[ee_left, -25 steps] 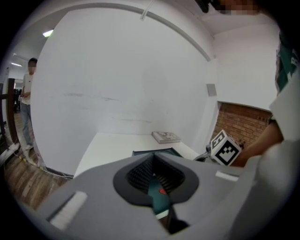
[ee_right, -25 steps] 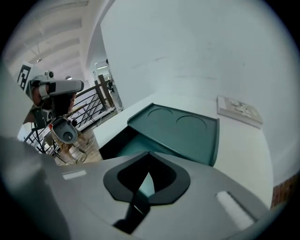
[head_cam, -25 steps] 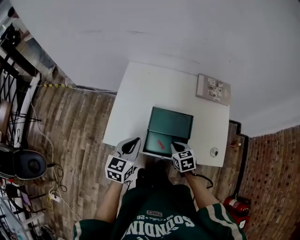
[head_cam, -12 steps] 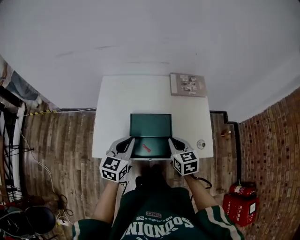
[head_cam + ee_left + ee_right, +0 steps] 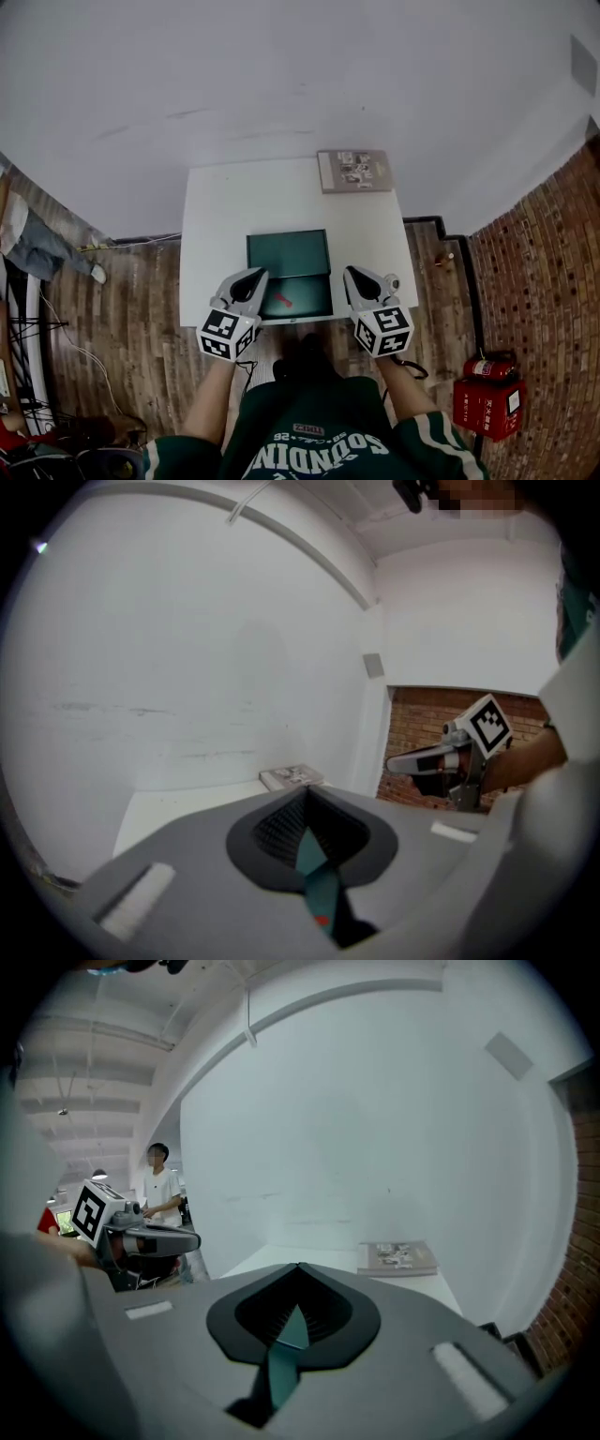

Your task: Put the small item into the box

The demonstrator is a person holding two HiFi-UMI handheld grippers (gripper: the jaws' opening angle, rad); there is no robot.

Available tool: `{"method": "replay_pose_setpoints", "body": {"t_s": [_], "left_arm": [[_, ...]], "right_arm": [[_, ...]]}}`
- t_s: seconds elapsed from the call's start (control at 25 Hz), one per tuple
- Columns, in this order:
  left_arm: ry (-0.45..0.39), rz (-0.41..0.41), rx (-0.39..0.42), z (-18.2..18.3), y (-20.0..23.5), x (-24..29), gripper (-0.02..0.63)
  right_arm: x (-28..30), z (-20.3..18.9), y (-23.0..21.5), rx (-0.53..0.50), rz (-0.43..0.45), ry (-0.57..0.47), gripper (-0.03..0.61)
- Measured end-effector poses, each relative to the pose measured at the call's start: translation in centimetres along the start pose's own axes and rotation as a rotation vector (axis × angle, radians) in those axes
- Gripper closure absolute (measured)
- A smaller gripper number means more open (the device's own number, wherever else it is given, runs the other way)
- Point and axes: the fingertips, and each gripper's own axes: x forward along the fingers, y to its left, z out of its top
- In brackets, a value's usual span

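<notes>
Small red item (image 5: 284,301) is seen lying inside green box (image 5: 314,298) on table (image 5: 225,216); task judged approx. done. L gripper (image 5: 251,276) & R gripper (image 5: 355,274) are held at box sides, jaws pressed together, nothing gripped

The small red item (image 5: 283,301) lying in the box (image 5: 314,296) is too small to identify

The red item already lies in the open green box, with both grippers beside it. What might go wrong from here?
1. The green box sits right at the near edge of the table. The left gripper and right gripper flank it closely with jaws shut, so a sideways or backward nudge might tip it off.
2. The box lies open, so a knock might bounce the small red item out.
</notes>
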Motion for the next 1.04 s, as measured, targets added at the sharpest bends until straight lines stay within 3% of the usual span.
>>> {"method": "replay_pose_setpoints", "body": {"t_s": [1.04], "left_arm": [[-0.019,0.032,-0.045,-0.3,0.6,-1.2,0.563]], "right_arm": [[0.8,-0.1,1.9,-0.004,0.039,-0.011,0.577]]}}
